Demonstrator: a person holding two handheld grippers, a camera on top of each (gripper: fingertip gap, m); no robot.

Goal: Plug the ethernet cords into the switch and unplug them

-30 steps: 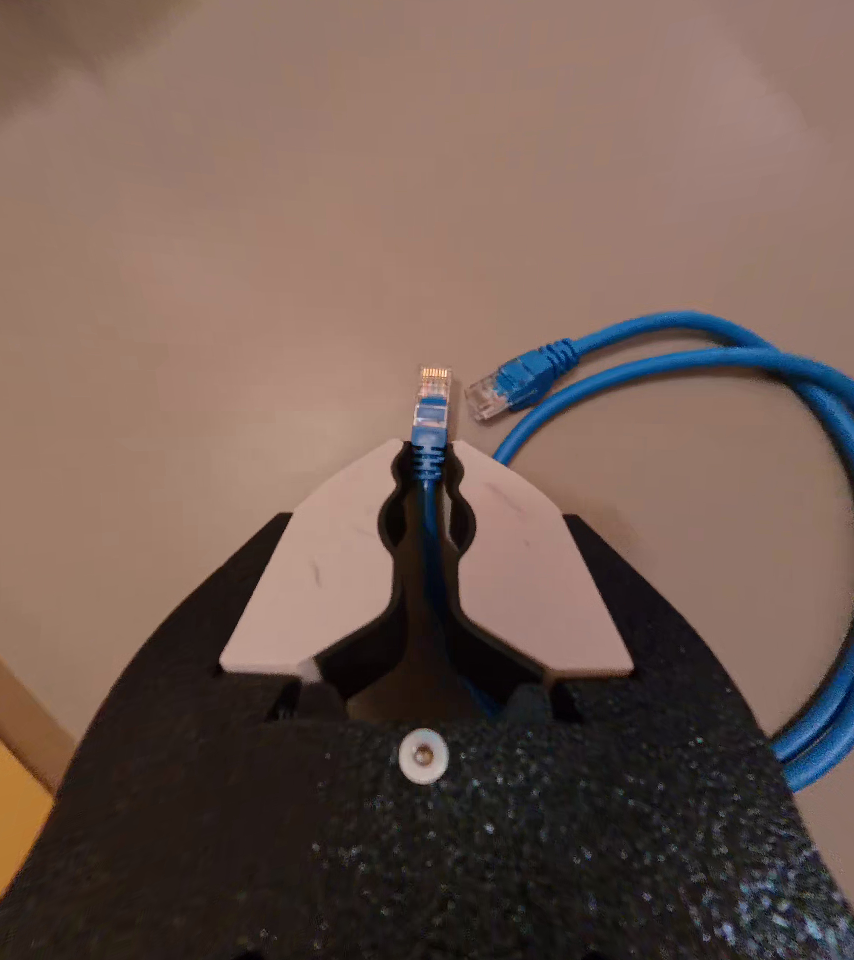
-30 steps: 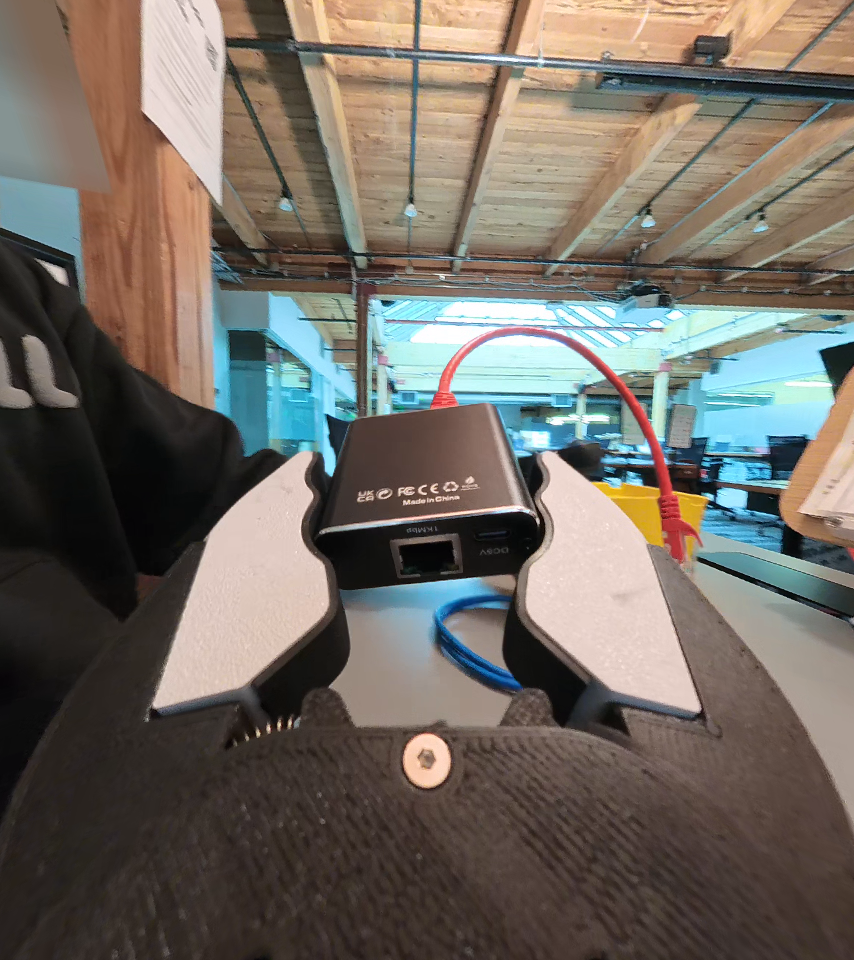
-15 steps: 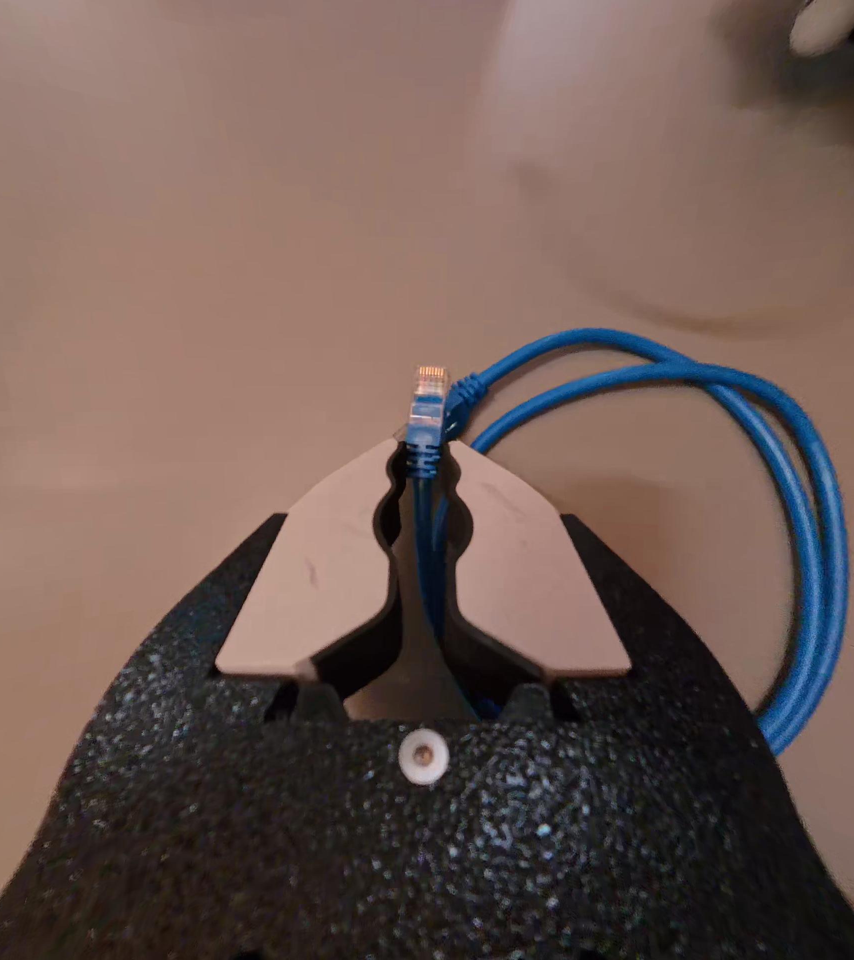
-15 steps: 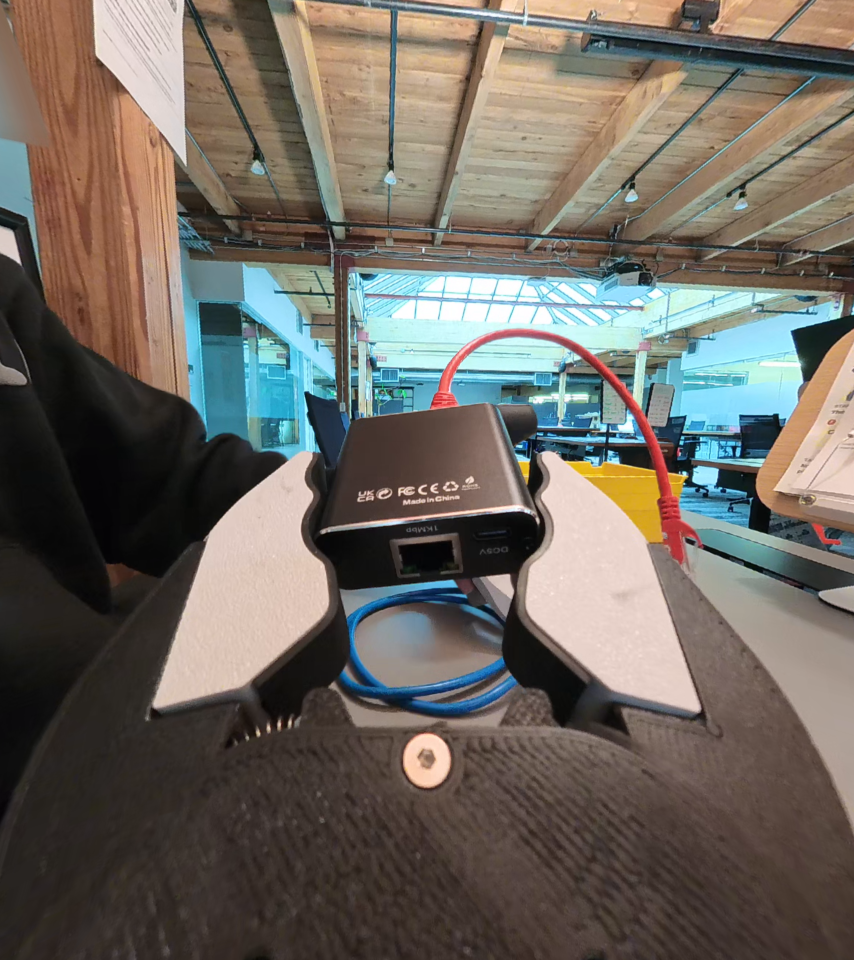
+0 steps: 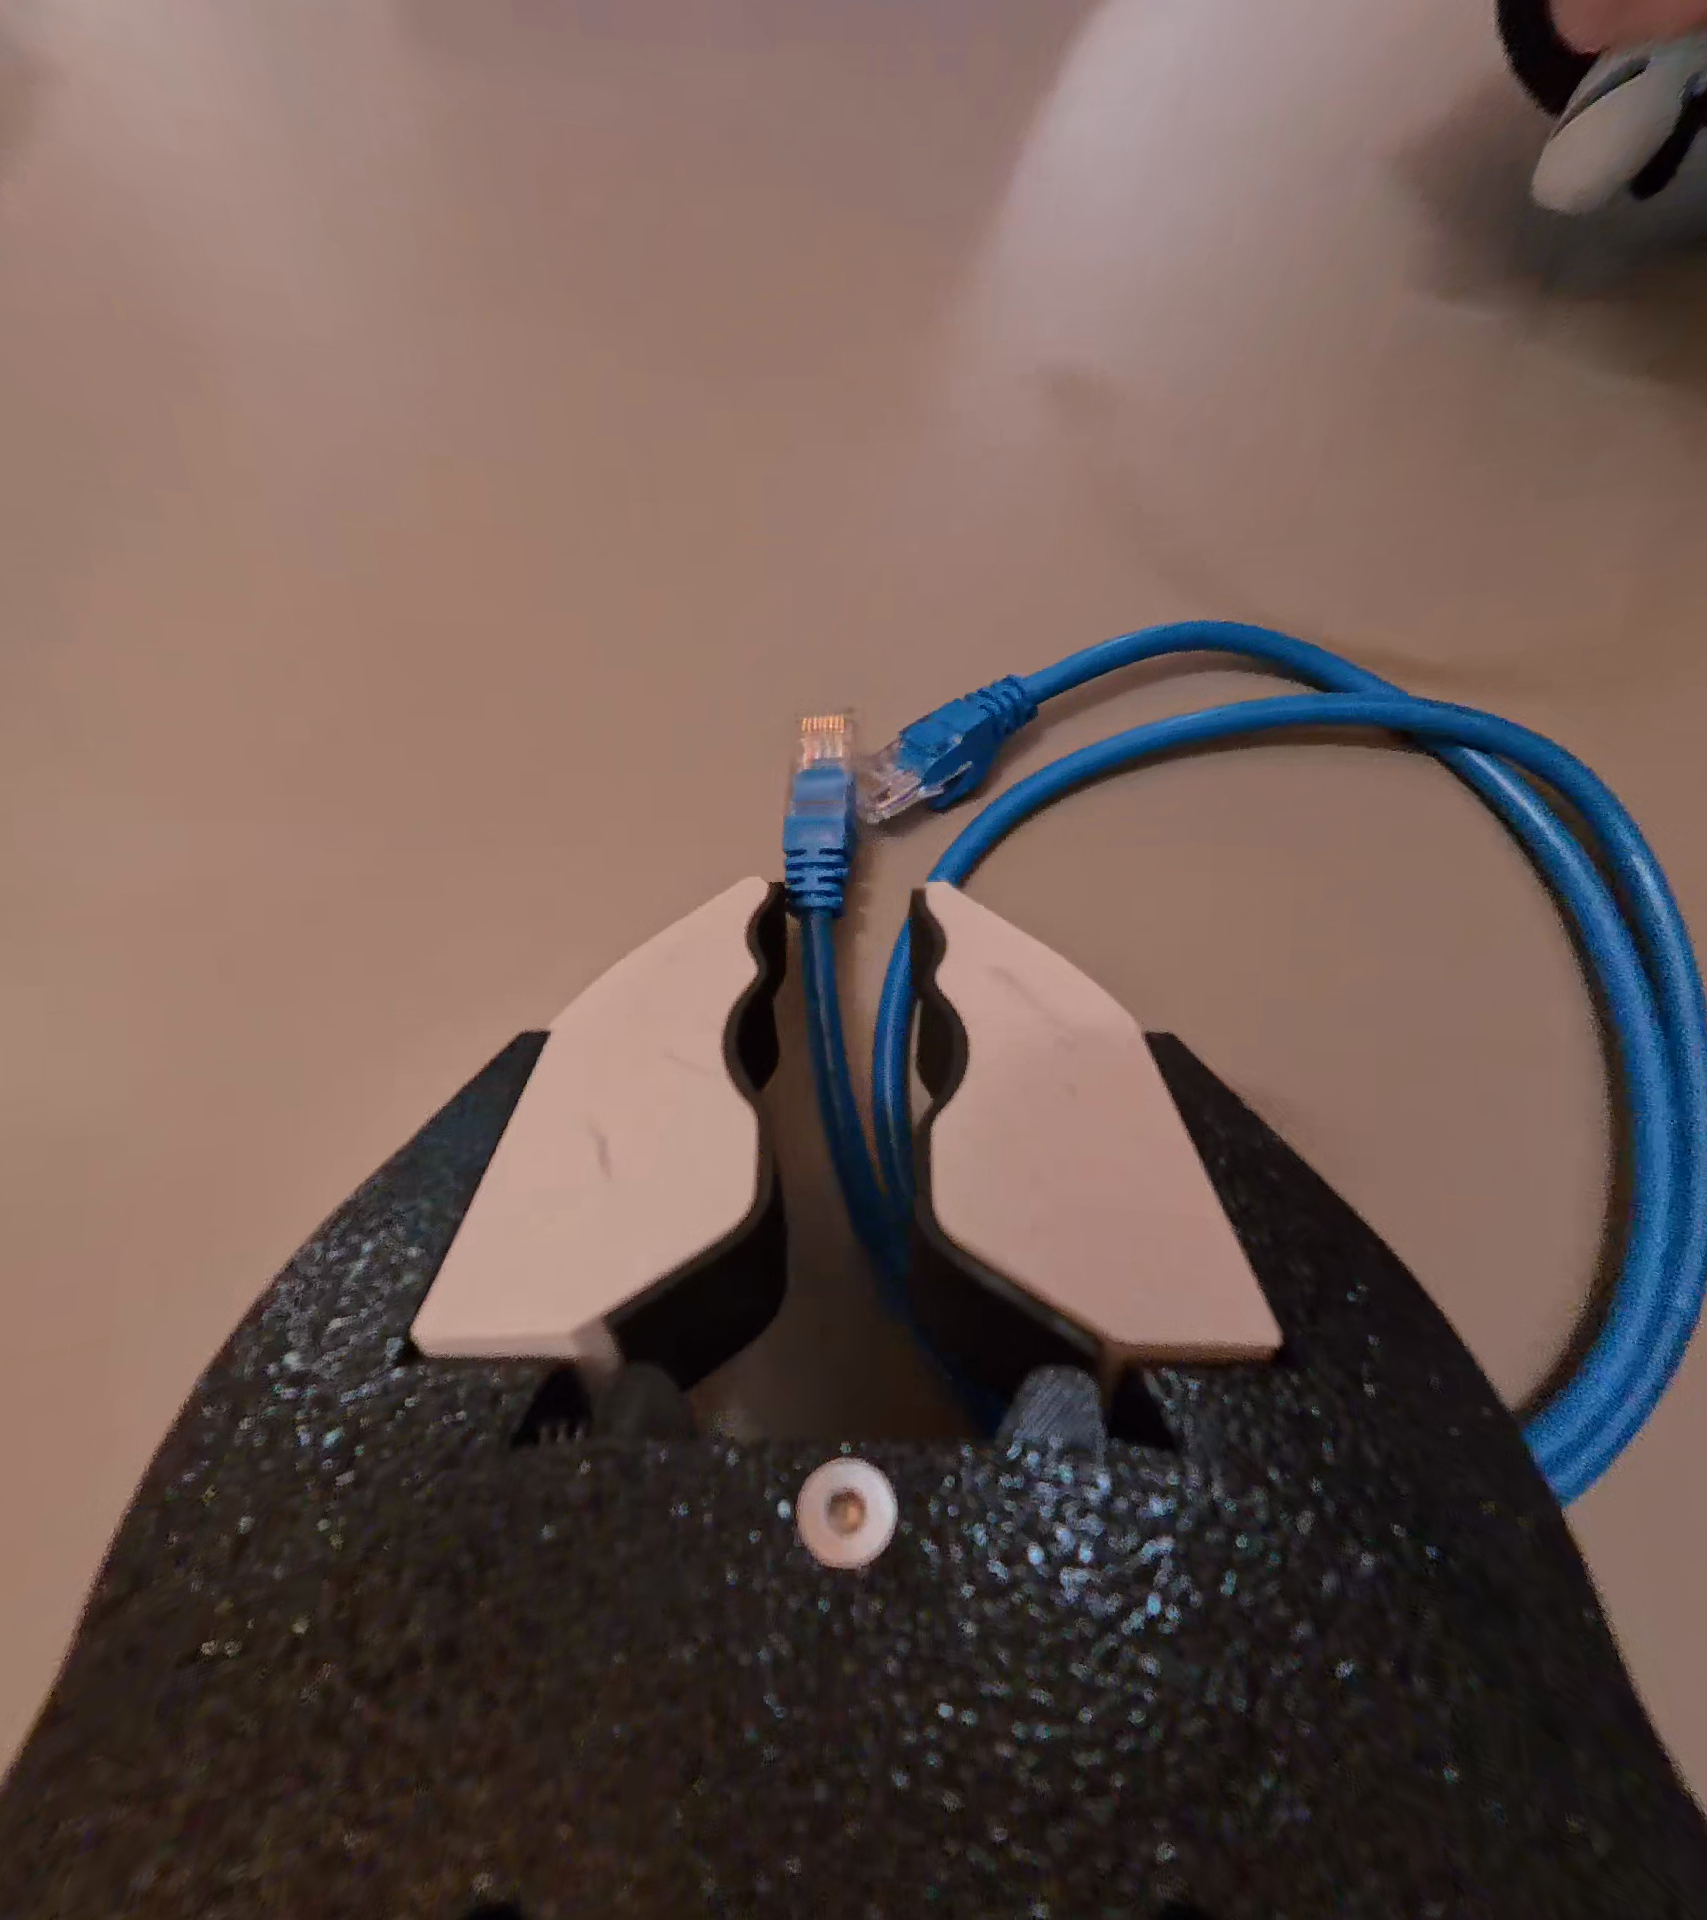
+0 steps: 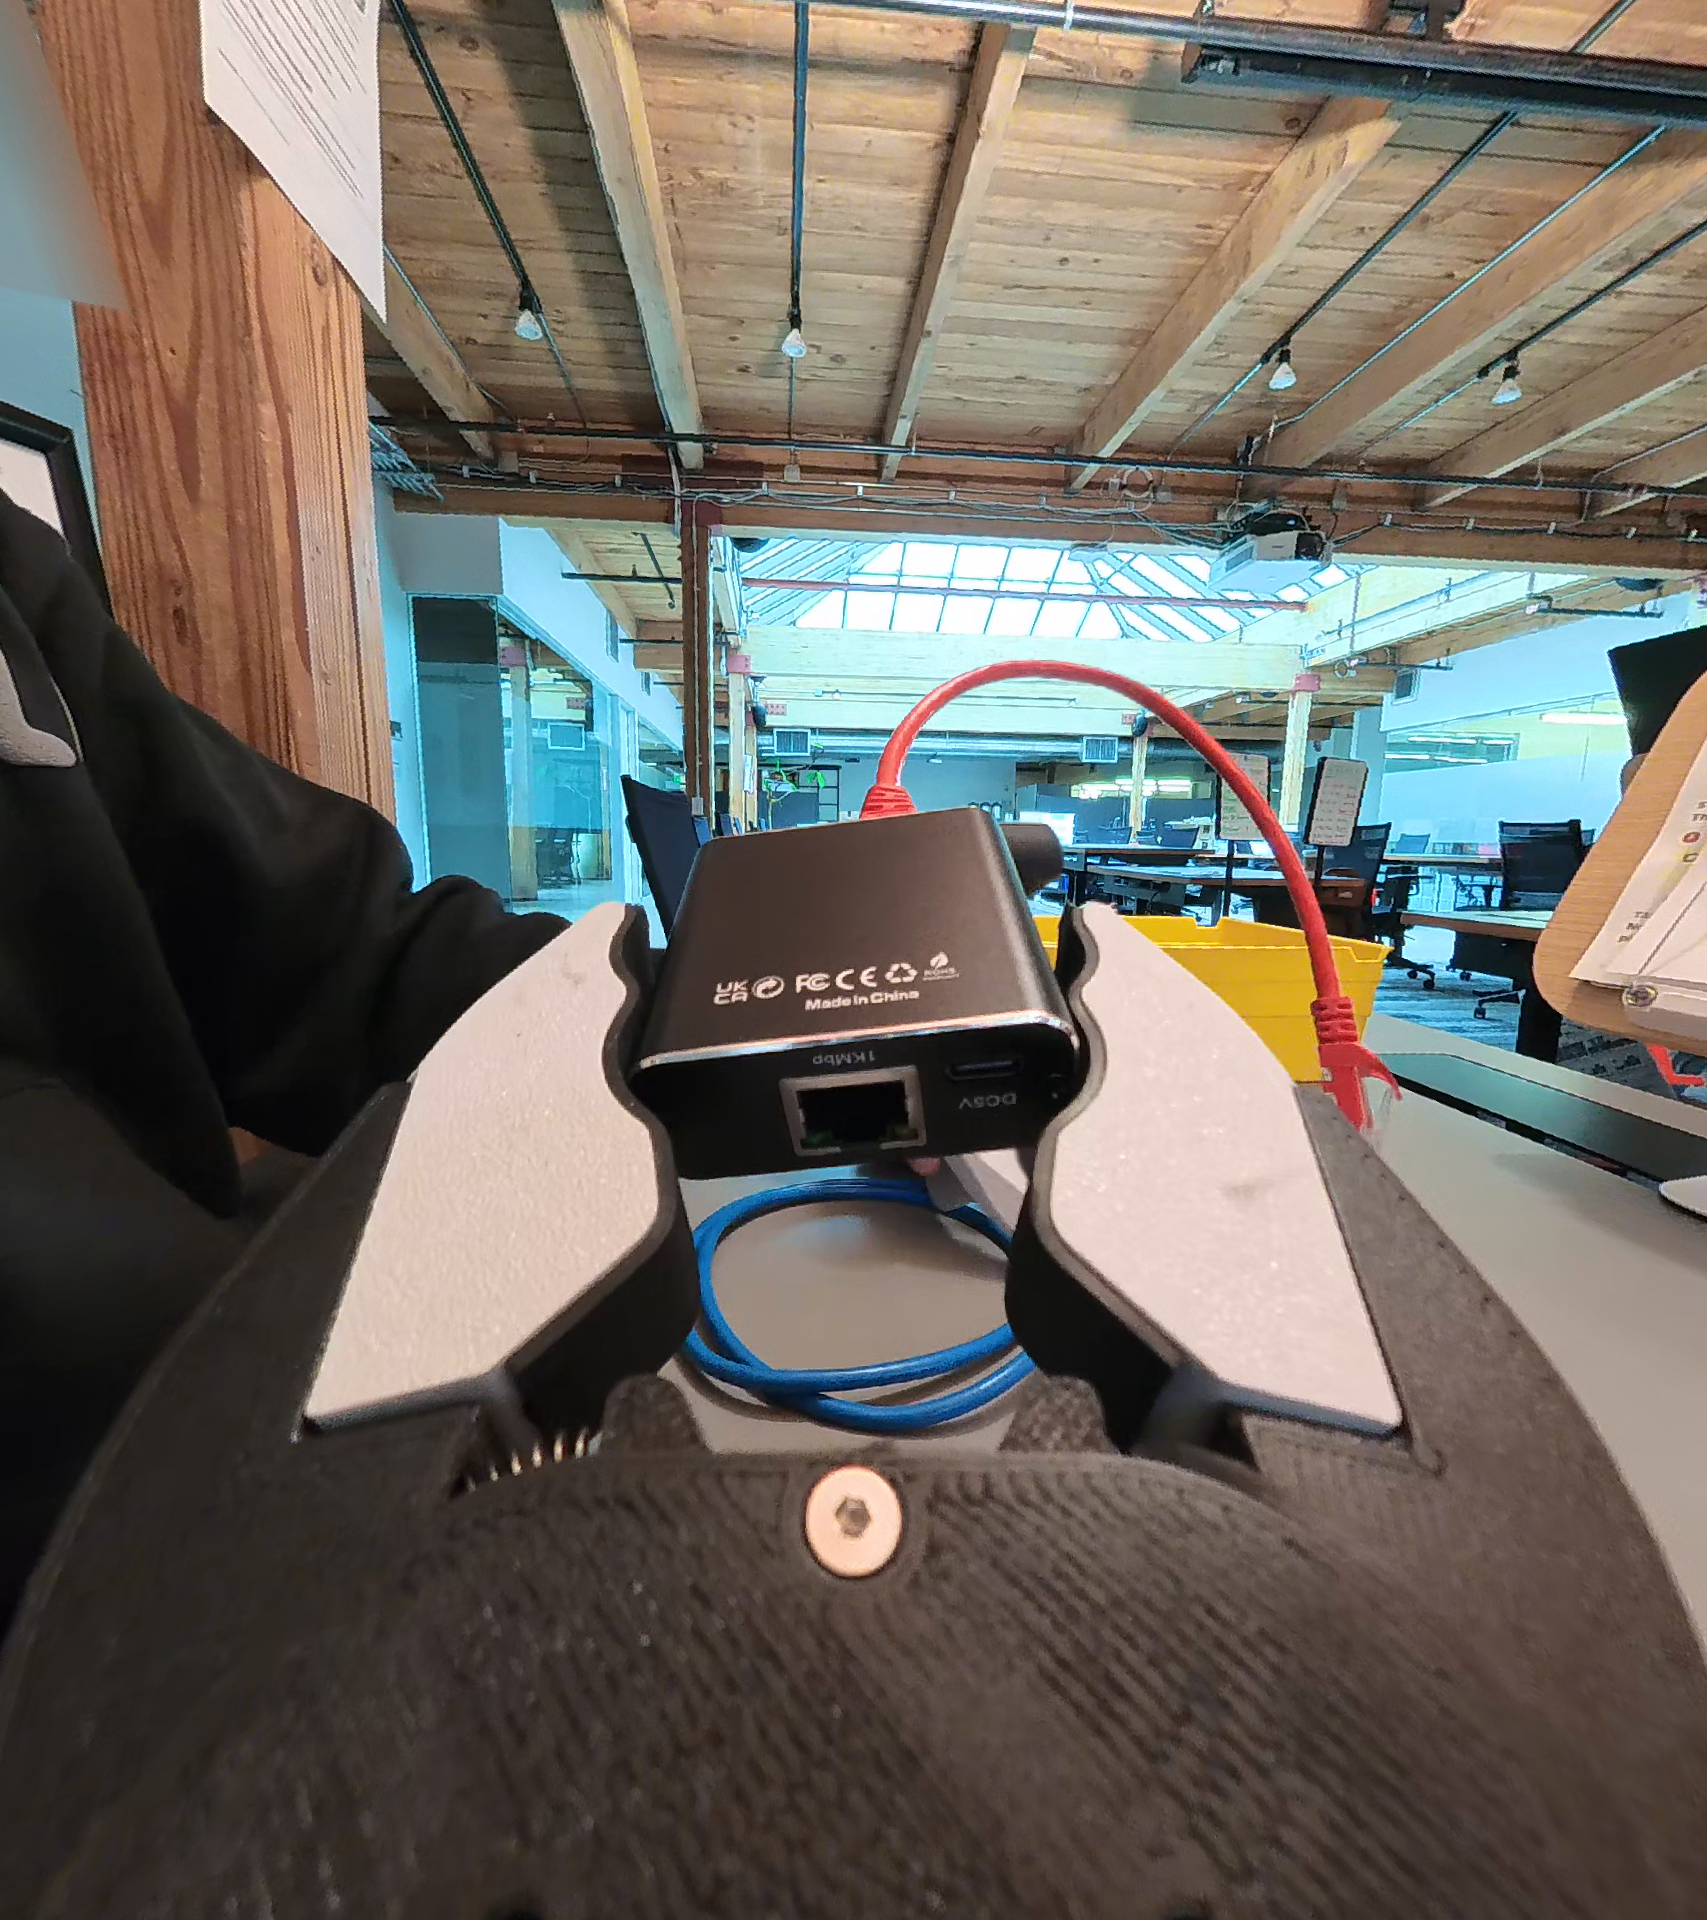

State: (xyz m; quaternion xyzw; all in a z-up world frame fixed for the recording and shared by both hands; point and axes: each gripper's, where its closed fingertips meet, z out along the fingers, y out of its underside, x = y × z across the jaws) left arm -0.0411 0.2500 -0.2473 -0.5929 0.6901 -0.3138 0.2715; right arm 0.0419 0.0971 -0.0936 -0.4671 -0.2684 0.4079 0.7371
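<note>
In the left wrist view we see our left tool (image 5: 847,896) with its jaws parted by a narrow gap, gripping nothing. The blue ethernet cord (image 5: 1649,997) lies loose on the tan tabletop (image 5: 361,520). One stretch runs up through the gap, close along the inner edge of the finger on the 9 o'clock side, and ends in a clear plug (image 5: 821,764) just past the fingertips, pointing to 12 o'clock. The cord's second plug (image 5: 916,769) lies just beside the first, toward 2 o'clock of it, and the rest curls round in a loop at 3 o'clock. At 1 o'clock, near the corner and blurred, shows the other tool, well apart. In the right wrist view our right tool (image 6: 854,930) is clamped on the black switch (image 6: 854,956), held clear above the tabletop with an empty port facing the camera. A red ethernet cord (image 6: 1233,790) is plugged into the switch's far side; it arches over toward 3 o'clock, and its free plug hangs down there. Below the switch, at 6 o'clock, the blue loop rests on the tabletop. A person's black sleeve (image 6: 101,987) fills the 9 o'clock side.
</note>
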